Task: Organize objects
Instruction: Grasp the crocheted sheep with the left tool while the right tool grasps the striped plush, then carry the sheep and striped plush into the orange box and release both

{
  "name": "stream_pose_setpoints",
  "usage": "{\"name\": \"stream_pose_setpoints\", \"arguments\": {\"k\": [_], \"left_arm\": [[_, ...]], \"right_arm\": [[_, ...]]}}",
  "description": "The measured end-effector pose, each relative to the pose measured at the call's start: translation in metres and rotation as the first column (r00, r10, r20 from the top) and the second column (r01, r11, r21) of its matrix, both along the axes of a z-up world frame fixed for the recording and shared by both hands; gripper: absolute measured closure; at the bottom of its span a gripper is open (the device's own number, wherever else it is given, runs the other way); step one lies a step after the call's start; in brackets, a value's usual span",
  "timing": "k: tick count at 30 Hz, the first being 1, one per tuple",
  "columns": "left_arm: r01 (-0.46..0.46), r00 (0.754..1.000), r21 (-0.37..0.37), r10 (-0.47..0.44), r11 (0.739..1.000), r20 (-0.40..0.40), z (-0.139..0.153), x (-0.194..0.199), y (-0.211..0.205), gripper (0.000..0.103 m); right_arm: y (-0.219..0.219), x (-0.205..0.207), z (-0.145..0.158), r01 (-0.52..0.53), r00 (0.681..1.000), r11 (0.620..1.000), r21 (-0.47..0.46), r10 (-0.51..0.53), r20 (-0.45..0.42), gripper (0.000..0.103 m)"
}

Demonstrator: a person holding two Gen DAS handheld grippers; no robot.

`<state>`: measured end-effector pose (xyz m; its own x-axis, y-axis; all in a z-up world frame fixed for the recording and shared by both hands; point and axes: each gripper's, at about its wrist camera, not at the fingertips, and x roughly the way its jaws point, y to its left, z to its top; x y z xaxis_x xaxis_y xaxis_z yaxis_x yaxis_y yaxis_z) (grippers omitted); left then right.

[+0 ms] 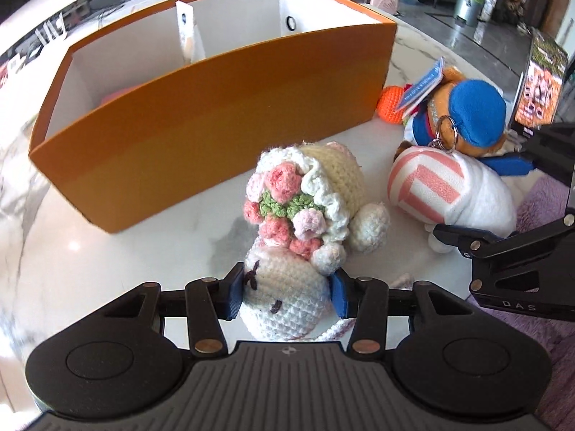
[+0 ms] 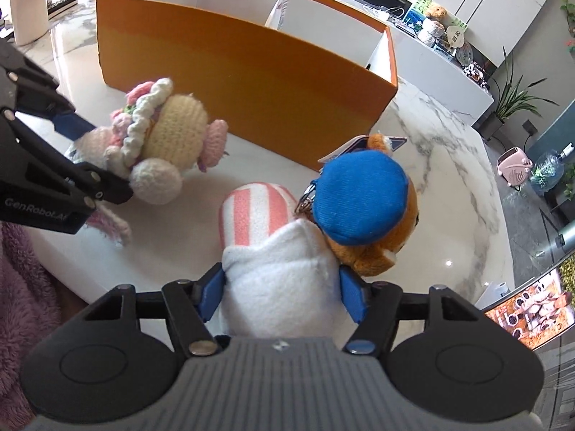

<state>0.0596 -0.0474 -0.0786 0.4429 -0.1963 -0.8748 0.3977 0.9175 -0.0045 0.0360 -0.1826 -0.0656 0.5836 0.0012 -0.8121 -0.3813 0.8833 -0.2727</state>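
My left gripper (image 1: 285,296) is shut on the white head of a crochet doll (image 1: 305,215) with pink flowers, which lies on the marble table (image 1: 143,251) in front of the orange box (image 1: 215,125). The doll also shows in the right wrist view (image 2: 161,143). My right gripper (image 2: 282,296) is shut on a white plush with pink stripes (image 2: 276,244), also seen in the left wrist view (image 1: 449,190). A brown bear with a blue cap (image 2: 363,204) lies against that plush.
The orange box (image 2: 251,72) has white dividers and stands open at the back. An orange crochet ball (image 1: 390,104) lies by its right corner. A printed carton (image 1: 539,82) stands at the far right. Purple fleece (image 2: 18,287) lies at the near edge.
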Motion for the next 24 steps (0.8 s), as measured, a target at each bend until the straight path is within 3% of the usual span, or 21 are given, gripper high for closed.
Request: {"name": "stream_pose_setpoints", "arguments": {"k": [10, 19, 24], "left_arm": [[-0.065, 0.998, -0.096, 0.065, 0.993, 0.001, 0.028, -0.018, 0.019, 0.051], [-0.160, 0.984, -0.209, 0.172, 0.965, 0.038, 0.065, -0.022, 0.036, 0.053], [-0.174, 0.978, -0.267, 0.197, 0.948, 0.061, 0.090, -0.013, 0.042, 0.053]], "right_arm": [[-0.006, -0.008, 0.031, 0.005, 1.000, 0.983, 0.186, -0.001, -0.022, 0.039], [-0.015, -0.014, 0.075, 0.048, 0.998, 0.897, 0.439, -0.024, -0.060, 0.039], [-0.022, -0.011, 0.103, 0.035, 0.999, 0.835, 0.549, -0.027, -0.021, 0.039]]}}
